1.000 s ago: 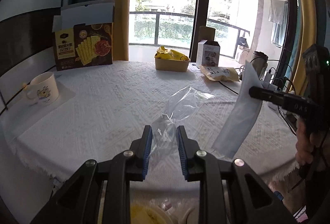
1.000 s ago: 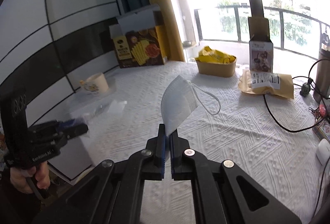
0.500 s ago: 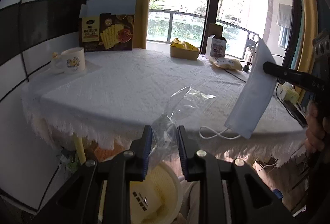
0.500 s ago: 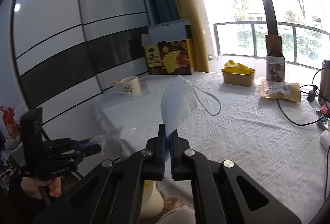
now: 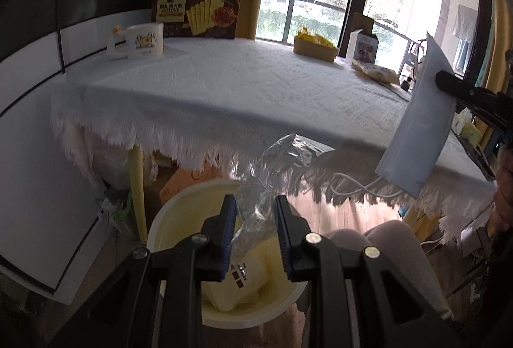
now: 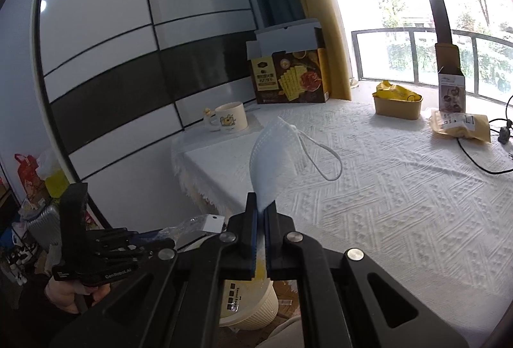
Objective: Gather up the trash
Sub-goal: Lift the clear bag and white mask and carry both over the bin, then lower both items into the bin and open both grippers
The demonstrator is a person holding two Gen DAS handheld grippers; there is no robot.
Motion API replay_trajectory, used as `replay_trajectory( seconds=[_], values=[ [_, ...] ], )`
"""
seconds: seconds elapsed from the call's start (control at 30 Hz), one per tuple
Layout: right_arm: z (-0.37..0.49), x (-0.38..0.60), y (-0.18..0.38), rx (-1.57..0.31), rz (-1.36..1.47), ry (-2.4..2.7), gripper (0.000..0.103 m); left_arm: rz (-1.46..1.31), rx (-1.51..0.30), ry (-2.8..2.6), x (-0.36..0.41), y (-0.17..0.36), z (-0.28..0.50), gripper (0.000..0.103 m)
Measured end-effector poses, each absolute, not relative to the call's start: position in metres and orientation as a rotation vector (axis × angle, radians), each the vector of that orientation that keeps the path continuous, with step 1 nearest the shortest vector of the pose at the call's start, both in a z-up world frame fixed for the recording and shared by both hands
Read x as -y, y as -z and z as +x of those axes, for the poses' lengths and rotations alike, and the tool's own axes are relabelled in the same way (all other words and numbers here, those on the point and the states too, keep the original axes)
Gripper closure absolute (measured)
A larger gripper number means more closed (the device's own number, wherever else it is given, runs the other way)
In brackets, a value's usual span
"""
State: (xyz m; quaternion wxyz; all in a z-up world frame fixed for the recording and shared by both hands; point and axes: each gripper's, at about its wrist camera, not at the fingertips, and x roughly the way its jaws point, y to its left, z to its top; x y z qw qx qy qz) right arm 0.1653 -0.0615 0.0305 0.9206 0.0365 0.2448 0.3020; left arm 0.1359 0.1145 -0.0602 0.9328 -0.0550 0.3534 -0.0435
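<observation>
My left gripper [image 5: 255, 203] is shut on a crumpled clear plastic bag [image 5: 282, 162] and holds it just above a cream waste bin [image 5: 179, 216] on the floor beside the table. The bin holds a pale packet with a black label. My right gripper [image 6: 260, 208] is shut on a white face mask [image 6: 275, 162], held upright over the table's near edge, its ear loop hanging to the right. The mask also shows in the left wrist view [image 5: 420, 130]. The left gripper and bag show in the right wrist view [image 6: 154, 240], above the bin [image 6: 253, 309].
The table with a white cloth [image 6: 400, 187] carries a cream mug [image 6: 229, 120], a cracker box [image 6: 288, 75], a yellow tray of packets [image 6: 397, 101], a tan pouch [image 6: 461, 123], a small white box [image 6: 452, 91] and a black cable [image 6: 481, 162]. The person's knee [image 5: 384, 239] is beside the bin.
The left gripper has dropped off the table edge with the plastic bag, down to just above the waste bin. The right gripper has drawn back slightly, still holding the mask.
</observation>
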Motion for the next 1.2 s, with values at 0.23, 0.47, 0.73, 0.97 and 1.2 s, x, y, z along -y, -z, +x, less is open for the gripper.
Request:
replay_trajectory(
  seconds=[0.23, 0.47, 0.73, 0.97, 1.2],
  values=[
    [0.171, 0.039, -0.006, -0.552, 0.037, -0.634, 0.1, -0.109, -0.835, 0.079, -0.113, 0.104, 0.143, 0.073],
    [0.182, 0.013, 0.013, -0.59, -0.007, -0.65, 0.1, -0.181, -0.871, 0.072, -0.127, 0.132, 0.145, 0.055],
    [0.189, -0.016, 0.033, -0.599, -0.131, -0.626, 0.1, -0.233, -0.872, 0.071, -0.145, 0.14, 0.137, 0.047],
    [0.197, -0.043, 0.06, -0.644, -0.178, -0.667, 0.1, -0.269, -0.816, 0.029, -0.17, 0.131, 0.12, 0.046],
    [0.196, -0.078, 0.085, -0.688, -0.242, -0.725, 0.1, -0.295, -0.795, -0.007, -0.191, 0.127, 0.108, 0.045]
  ],
)
